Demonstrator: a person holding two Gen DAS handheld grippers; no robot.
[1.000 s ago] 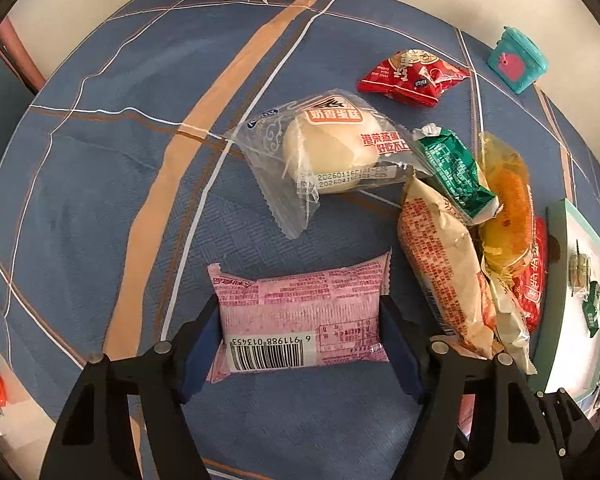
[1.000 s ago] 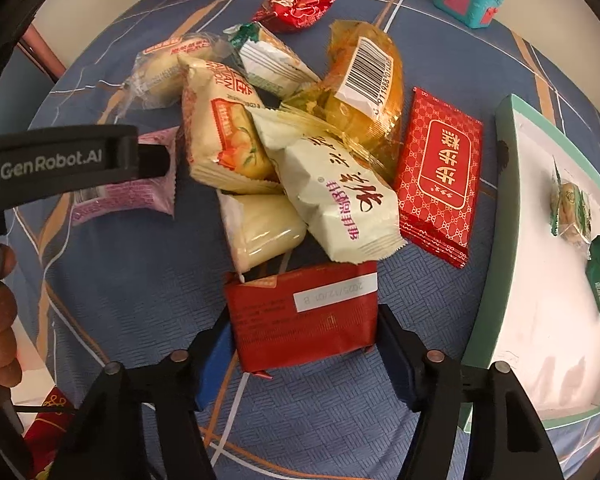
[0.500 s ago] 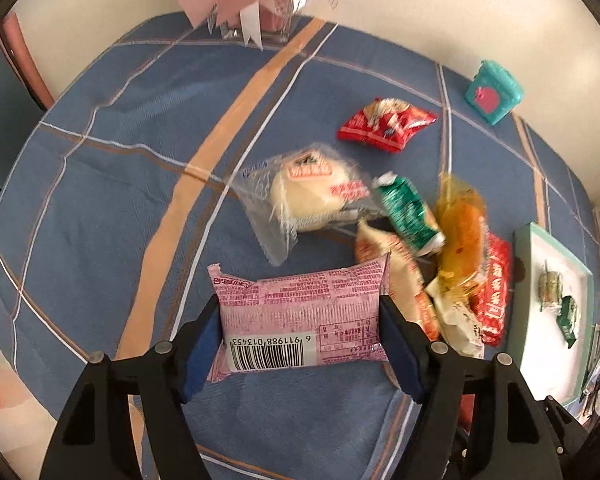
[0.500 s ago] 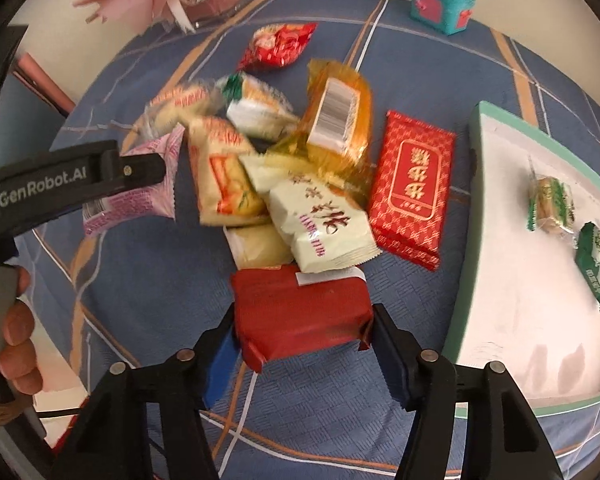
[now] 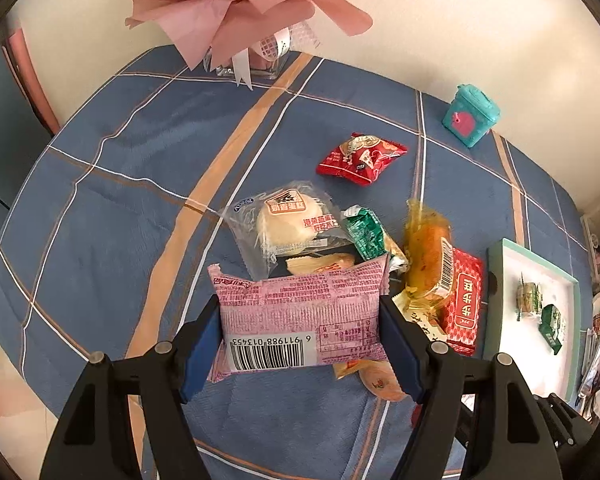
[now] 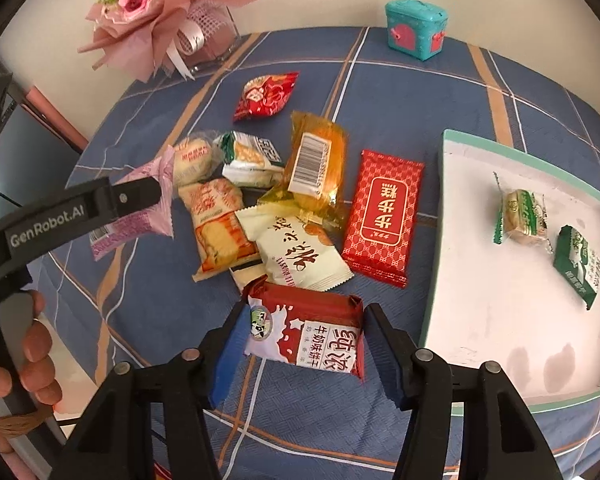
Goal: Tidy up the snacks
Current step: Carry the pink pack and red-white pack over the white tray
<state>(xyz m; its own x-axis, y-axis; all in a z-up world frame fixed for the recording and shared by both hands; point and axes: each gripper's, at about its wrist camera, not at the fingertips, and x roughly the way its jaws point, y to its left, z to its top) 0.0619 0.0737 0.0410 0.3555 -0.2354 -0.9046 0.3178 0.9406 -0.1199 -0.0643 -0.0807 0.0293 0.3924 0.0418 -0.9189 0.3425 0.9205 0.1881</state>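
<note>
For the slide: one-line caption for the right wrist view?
Right gripper, jaws just closing, lifts a red milk-biscuit pack beside the white tray holding two green snacks.

red milk-biscuit packet (image 6: 308,340) between right tongs (image 6: 304,354)

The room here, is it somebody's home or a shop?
Most likely a home: a table under a blue plaid cloth, a pink paper bouquet in a glass vase by the wall, and a small teal toy box.
</note>
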